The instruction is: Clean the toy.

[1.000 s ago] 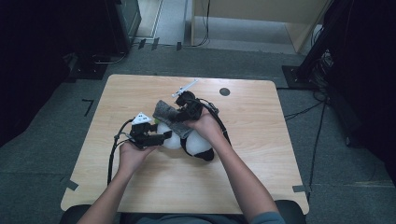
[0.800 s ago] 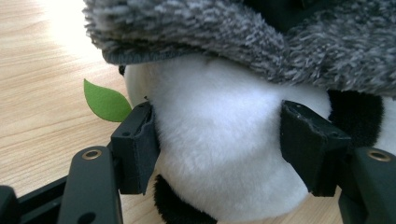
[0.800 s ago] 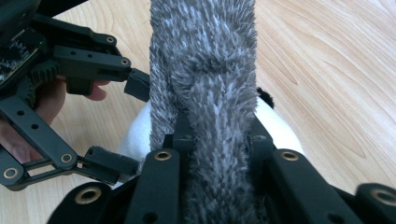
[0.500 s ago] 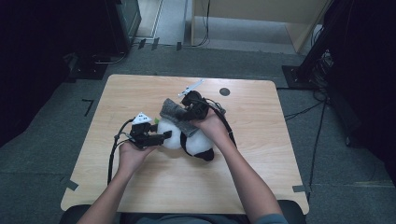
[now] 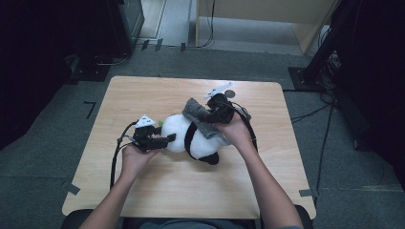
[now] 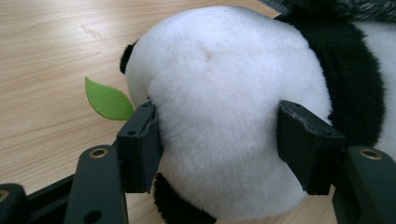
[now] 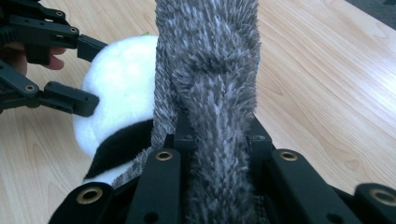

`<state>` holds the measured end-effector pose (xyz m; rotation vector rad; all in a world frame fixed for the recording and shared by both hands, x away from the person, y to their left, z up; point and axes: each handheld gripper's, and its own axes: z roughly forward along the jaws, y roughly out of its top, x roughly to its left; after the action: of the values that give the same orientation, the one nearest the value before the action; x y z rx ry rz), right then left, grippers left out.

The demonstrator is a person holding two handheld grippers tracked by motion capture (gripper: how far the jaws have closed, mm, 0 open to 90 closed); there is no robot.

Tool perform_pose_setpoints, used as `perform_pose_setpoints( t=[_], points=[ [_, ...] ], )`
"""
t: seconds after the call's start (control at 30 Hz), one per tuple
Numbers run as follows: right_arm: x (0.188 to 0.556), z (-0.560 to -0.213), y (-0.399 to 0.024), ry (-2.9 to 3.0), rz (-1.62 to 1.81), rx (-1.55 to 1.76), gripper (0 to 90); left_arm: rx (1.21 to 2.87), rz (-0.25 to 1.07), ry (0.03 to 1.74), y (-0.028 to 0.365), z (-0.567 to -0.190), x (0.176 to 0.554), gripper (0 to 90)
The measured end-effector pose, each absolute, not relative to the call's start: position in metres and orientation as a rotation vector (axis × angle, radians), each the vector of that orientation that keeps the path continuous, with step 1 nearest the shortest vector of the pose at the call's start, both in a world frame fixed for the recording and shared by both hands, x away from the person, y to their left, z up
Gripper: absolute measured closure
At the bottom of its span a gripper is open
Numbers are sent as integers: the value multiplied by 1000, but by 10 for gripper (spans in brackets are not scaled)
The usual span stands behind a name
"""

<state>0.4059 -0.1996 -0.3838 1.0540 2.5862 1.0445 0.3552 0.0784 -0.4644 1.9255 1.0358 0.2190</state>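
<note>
A black-and-white panda plush (image 5: pixel 184 133) lies on its side in the middle of the wooden table (image 5: pixel 143 191). My left gripper (image 5: pixel 165 139) is shut on its white head (image 6: pixel 224 79), one pad pressing into the fur on each side (image 6: pixel 217 135). A green felt leaf (image 6: pixel 109 100) pokes out by the head. My right gripper (image 5: pixel 215 114) holds a grey fuzzy scarf (image 5: pixel 197 110) above the panda's body. Its jaws have just been closing, and the scarf (image 7: pixel 210 60) is pinched between them (image 7: pixel 219 140). Beyond the scarf I see the panda (image 7: pixel 121 79) and the left gripper (image 7: pixel 95 77).
A small dark round spot (image 5: pixel 230 93) sits near the table's far edge, just behind my right gripper. The left gripper's cable (image 5: pixel 114 152) loops toward the near left. Dark furniture stands on the floor beyond the table.
My right gripper has moved to the right with the grey scarf, uncovering more of the panda's white body. The left gripper has stayed on the head.
</note>
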Motion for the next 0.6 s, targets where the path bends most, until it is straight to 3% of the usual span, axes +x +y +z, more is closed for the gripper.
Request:
perform_pose_setpoints(
  t=[0.6],
  points=[
    [399,-381,-250,2516,1025,1159,741,1918,220,1035,79,-466,355,351]
  ],
)
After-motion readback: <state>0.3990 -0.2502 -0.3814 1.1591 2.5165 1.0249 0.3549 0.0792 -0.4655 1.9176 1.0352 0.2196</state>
